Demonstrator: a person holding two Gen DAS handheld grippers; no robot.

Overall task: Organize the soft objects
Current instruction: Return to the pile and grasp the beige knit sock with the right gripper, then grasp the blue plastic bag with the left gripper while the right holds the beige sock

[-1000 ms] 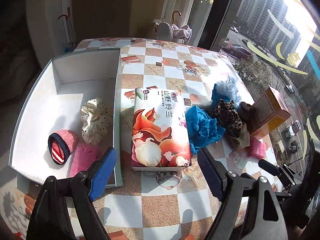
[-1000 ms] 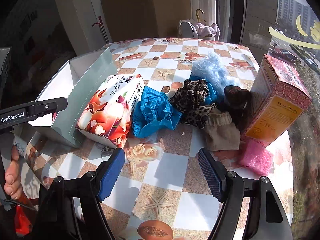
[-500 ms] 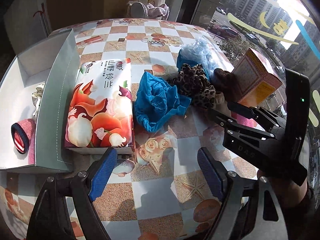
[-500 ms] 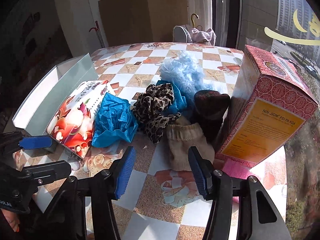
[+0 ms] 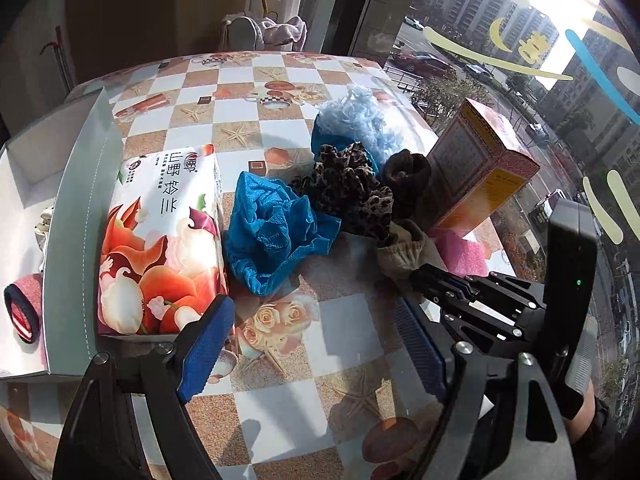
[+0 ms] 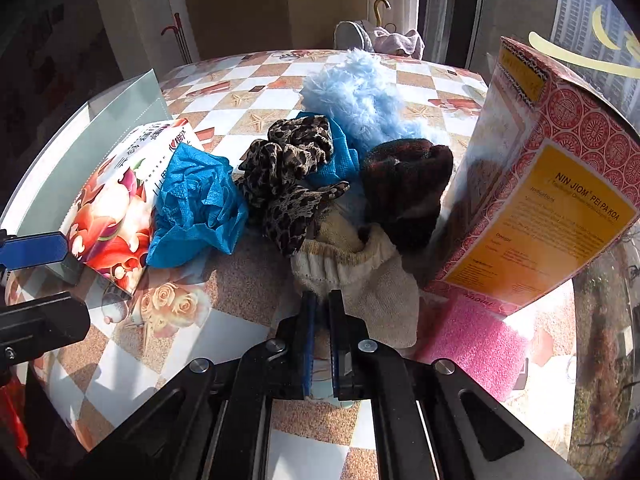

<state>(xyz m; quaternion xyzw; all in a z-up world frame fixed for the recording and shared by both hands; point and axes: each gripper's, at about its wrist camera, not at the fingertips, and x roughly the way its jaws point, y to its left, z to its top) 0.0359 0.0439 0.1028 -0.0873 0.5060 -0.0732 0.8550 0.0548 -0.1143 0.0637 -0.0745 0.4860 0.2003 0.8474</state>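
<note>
**Right claw pinched on the beige sock**

Now our right gripper [image 6: 320, 300] has its fingers pressed together on the near edge of the beige sock [image 6: 360, 276]. Just behind the sock lie the leopard scrunchie [image 6: 288, 176] and a dark knit piece [image 6: 404, 184], with the fluffy blue item [image 6: 360, 92] farther back. Left of the sock sits the crumpled blue cloth [image 6: 196, 204], touching the tissue pack [image 5: 160, 236]. Our left gripper [image 5: 316, 344] hangs spread wide, holding nothing, near the white box [image 5: 68, 240].

High-rise home: patterned tablecloth [image 5: 280, 128], tissue pack [image 5: 160, 240], city-view window [image 5: 500, 20].
</note>
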